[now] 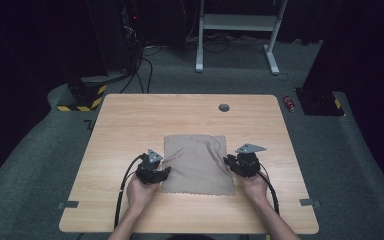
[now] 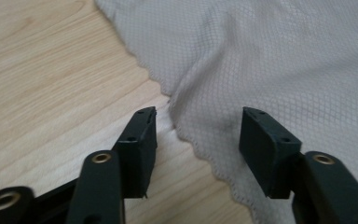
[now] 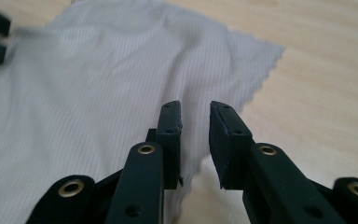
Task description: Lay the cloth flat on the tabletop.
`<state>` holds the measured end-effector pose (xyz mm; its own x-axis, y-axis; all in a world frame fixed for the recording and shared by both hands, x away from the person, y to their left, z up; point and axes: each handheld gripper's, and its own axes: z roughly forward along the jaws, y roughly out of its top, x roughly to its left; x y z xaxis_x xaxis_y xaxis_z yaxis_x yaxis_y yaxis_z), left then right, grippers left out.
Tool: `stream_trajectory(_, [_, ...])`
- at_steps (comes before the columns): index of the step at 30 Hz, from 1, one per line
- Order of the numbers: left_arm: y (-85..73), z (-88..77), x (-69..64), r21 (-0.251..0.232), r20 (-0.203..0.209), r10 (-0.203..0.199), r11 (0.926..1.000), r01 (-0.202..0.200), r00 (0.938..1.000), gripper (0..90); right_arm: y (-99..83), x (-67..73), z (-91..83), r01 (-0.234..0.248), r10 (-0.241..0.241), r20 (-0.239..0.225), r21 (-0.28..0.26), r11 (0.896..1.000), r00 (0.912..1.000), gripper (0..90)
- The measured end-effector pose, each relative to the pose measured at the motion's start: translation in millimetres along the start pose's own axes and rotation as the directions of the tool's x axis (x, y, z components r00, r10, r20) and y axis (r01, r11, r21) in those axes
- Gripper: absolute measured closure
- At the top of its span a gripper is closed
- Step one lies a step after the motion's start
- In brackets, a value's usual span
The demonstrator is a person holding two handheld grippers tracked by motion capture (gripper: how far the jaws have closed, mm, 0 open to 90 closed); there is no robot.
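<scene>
High view: a light wooden counter (image 1: pixel 130 125) stands on grey carpet in a dark room. A beige square cloth (image 1: pixel 196 162) with a scalloped edge lies flat at the middle of the counter, nearer the person's side, with a few soft wrinkles across it. A small round grey cap (image 1: pixel 224 107) sits in the counter top near the far edge. The person's forearms come in from the bottom. The left claw (image 1: pixel 166 171) rests at the cloth's left edge, and the right claw (image 1: pixel 227 160) rests at the cloth's right edge, each pointing inward at the fabric. A black cable trails back from each toward the person. Beyond the counter stands a white frame (image 1: pixel 237 30) on the carpet, and a small red object (image 1: pixel 289 103) lies on the floor past the far right corner.

Left gripper view: the left claw (image 2: pixel 198 140) is spread wide, holding nothing. One jaw is over bare wood, the other over the cloth (image 2: pixel 279 60), with the cloth's zigzag edge running between them. A fold rises in the fabric just ahead.

Right gripper view: the right claw (image 3: pixel 196 135) is narrow, with a slim gap between its jaws and nothing pinched in that gap. It sits low over the cloth's (image 3: pixel 98 93) edge; whether it touches the fabric cannot be told. The other claw shows blurred at the far left
</scene>
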<state>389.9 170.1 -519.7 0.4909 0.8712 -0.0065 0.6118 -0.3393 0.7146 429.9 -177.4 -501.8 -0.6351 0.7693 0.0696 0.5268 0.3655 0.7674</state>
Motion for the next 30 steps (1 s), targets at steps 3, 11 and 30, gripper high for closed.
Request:
stream_trajectory(3, [-6.3,-1.9,3.3,-0.029,-0.005,0.0,0.9996,0.0,1.0,41.2,13.6,-2.6,10.4,0.012,-0.011,0.04,-0.02,1.0,0.9992,73.3])
stream_trajectory(11, [-11.2,-1.4,4.6,-0.059,-0.024,-0.013,0.9982,0.012,0.9996,34.7,27.2,-16.5,39.7,-0.047,0.046,0.138,0.002,0.999,0.9894,74.0])
stream_trajectory(30, [-11.2,-1.3,4.1,-0.058,-0.029,-0.018,0.9982,0.016,0.9994,33.6,38.6,-23.5,73.7,-0.085,0.074,0.218,0.044,0.995,0.9731,76.8])
